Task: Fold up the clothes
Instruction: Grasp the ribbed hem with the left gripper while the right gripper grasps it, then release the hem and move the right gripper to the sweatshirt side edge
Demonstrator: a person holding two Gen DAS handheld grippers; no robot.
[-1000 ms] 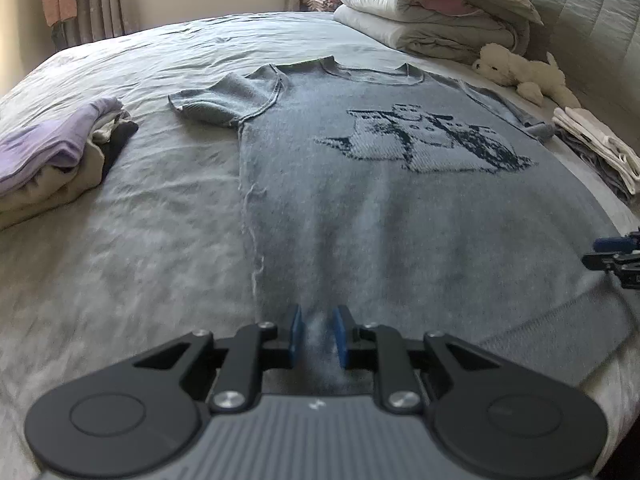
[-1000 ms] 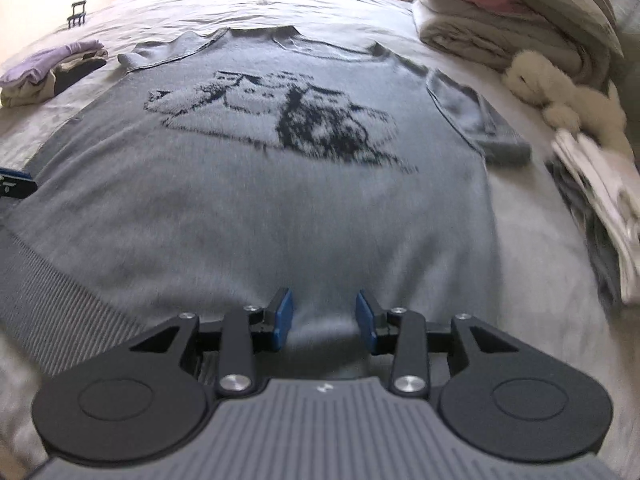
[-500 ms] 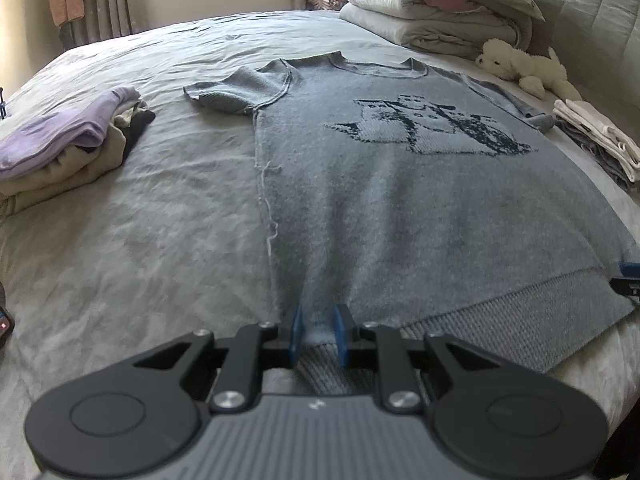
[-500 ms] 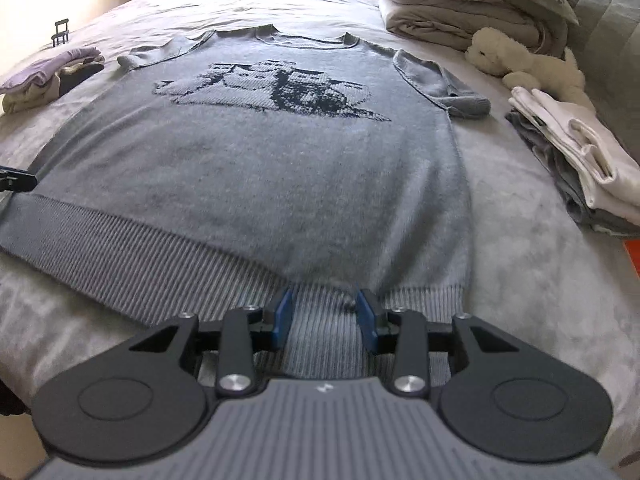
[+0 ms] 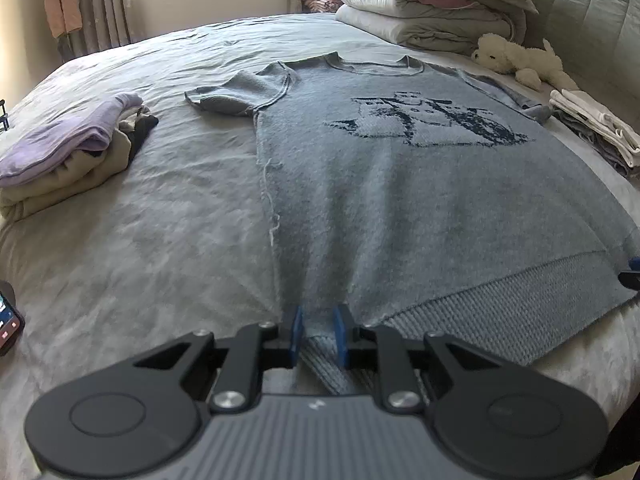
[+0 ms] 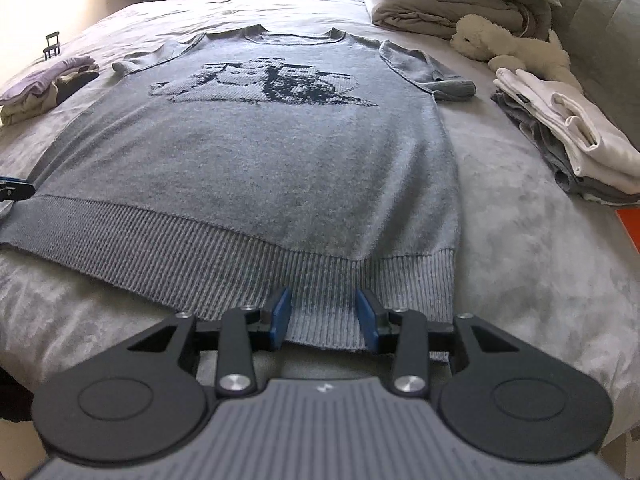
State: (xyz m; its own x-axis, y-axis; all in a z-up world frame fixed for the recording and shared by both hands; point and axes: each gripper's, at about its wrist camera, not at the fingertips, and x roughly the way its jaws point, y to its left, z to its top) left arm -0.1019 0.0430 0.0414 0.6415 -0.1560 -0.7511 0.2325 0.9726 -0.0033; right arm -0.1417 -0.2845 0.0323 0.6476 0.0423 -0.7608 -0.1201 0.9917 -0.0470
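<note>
A grey knitted sweater (image 5: pixel 400 200) (image 6: pixel 260 152) with a dark ship picture lies face up and spread flat on the bed (image 5: pixel 140 240). Its ribbed hem is nearest to me. My left gripper (image 5: pixel 317 334) is shut on the hem's left corner; creases fan out from the pinched fabric. My right gripper (image 6: pixel 323 322) stands open at the hem's right end, with the ribbed band lying flat between its blue pads. Each gripper's tip shows at the edge of the other view: the right gripper (image 5: pixel 632 272), the left gripper (image 6: pixel 12 188).
A folded purple and beige pile (image 5: pixel 68 156) (image 6: pixel 40 88) lies left of the sweater. A folded white and grey pile (image 5: pixel 592 132) (image 6: pixel 572 140) lies on the right. A white plush toy (image 6: pixel 508 40) and stacked duvets (image 5: pixel 420 4) sit behind. A phone (image 5: pixel 8 320) lies near left.
Both views have drawn back toward the near edge of the bed. The right gripper slid from over the sweater's body to its ribbed hem. The left kept its pinch.
</note>
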